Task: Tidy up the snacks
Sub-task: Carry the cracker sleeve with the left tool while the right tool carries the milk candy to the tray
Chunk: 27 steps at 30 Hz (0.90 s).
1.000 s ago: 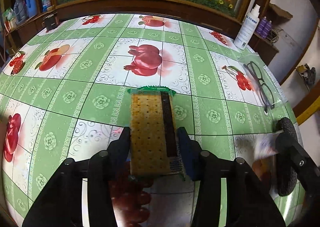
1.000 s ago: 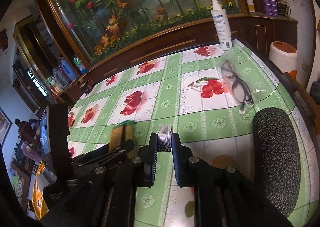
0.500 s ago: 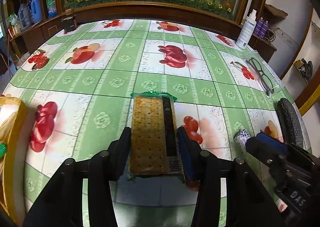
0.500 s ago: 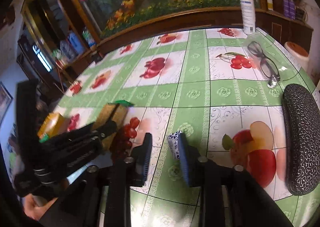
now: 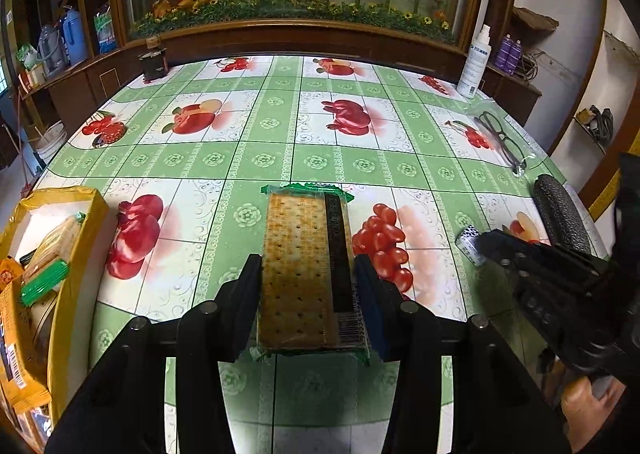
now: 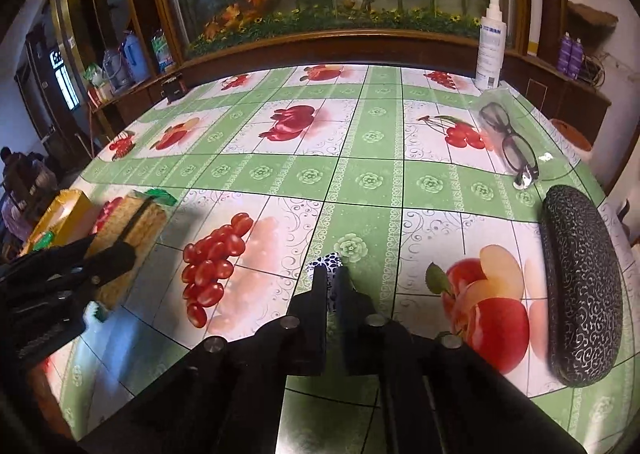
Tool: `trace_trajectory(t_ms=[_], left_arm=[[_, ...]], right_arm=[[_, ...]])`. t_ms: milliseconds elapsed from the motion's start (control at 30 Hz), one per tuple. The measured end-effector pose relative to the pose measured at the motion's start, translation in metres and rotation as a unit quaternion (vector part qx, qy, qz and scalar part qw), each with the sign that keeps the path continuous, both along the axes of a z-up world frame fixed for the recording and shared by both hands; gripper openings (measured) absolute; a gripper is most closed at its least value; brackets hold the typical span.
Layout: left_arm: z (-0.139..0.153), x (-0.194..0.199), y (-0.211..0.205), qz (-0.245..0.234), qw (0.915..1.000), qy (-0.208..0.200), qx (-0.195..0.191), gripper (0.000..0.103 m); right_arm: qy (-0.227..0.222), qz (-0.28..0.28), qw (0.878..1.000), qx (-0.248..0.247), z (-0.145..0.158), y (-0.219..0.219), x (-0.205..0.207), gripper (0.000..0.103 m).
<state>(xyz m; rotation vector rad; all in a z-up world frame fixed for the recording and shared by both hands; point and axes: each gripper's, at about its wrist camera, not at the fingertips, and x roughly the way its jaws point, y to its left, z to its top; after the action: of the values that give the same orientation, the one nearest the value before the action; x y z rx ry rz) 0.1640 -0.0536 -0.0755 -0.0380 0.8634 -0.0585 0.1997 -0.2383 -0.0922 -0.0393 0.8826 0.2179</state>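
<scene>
Cracker packet (image 5: 306, 266): in the left wrist view it sits at frame centre, lengthwise between the fingers of the left gripper (image 5: 308, 286), whose pads press both long edges, carried above the tablecloth (image 5: 276, 158). The yellow snack box (image 5: 76, 254), already holding other packets, lies at 9 o'clock from the packet, near the table's left edge. At 3 o'clock the right gripper (image 5: 482, 248) enters, with a small patterned candy (image 5: 468, 242) at its tip. In the right wrist view the right gripper (image 6: 331, 288) has its jaws closing to a narrow gap on that candy (image 6: 328, 262), which shows between the fingers; whether it is lifted off the cloth cannot be told. The glasses case (image 6: 580, 286) lies at 3 o'clock, the spectacles (image 6: 508, 142) at 1 o'clock, the spray bottle (image 6: 491, 46) beyond. Risks, judged from here: the candy is gripped only near the fingertips and could squirt out if the squeeze is uneven; the packet's crackers could crack under excess pressure; both grippers heading for the box at once could collide, the left one lying in the right one's path at 9 o'clock.
</scene>
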Motion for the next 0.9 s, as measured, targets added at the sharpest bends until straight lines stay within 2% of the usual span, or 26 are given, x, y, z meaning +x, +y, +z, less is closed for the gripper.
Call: trace_trajectory(t_ms=[33,67,133,233,300,400,467,700,900], left_arm=[[0.001,-0.002,0.001,-0.001,1.0,-0.001,-0.001,0.044],[0.003,-0.004,0.002,-0.001,1.0,-0.002,-0.002,0.044],[0.005,-0.007,0.004,-0.002,1.0,-0.004,-0.006,0.044],[0.008,-0.011,0.006,-0.002,1.0,-0.005,-0.006,0.044],[0.008,-0.013,0.008,-0.004,1.0,-0.004,-0.008,0.044],[0.008,-0.015,0.007,-0.005,1.0,-0.005,-0.004,0.044],[0.006,-0.017,0.007,-0.008,1.0,-0.003,-0.003,0.044],[0.005,-0.028,0.008,-0.009,0.9999,-0.006,0.013,0.044],[0.01,-0.042,0.013,-0.005,0.9994,-0.019,0.029,0.044]], right_arm=[[0.001,0.009,1.0,0.008,0.0,0.0,0.001,0.03],[0.003,0.011,1.0,0.008,0.0,-0.001,0.003,0.036],[0.009,0.024,1.0,0.013,0.001,-0.001,0.007,0.038],[0.012,0.029,0.999,-0.018,-0.001,0.003,0.012,0.037],[0.025,0.034,0.999,-0.017,-0.006,0.001,0.016,0.037],[0.028,0.032,0.999,-0.029,-0.012,0.002,0.014,0.032],[0.026,0.026,0.999,-0.018,-0.011,0.0,0.011,0.014],[0.013,0.023,1.0,0.015,-0.002,-0.001,-0.005,0.014],[-0.008,0.033,0.997,0.069,0.021,0.009,-0.034,0.014]])
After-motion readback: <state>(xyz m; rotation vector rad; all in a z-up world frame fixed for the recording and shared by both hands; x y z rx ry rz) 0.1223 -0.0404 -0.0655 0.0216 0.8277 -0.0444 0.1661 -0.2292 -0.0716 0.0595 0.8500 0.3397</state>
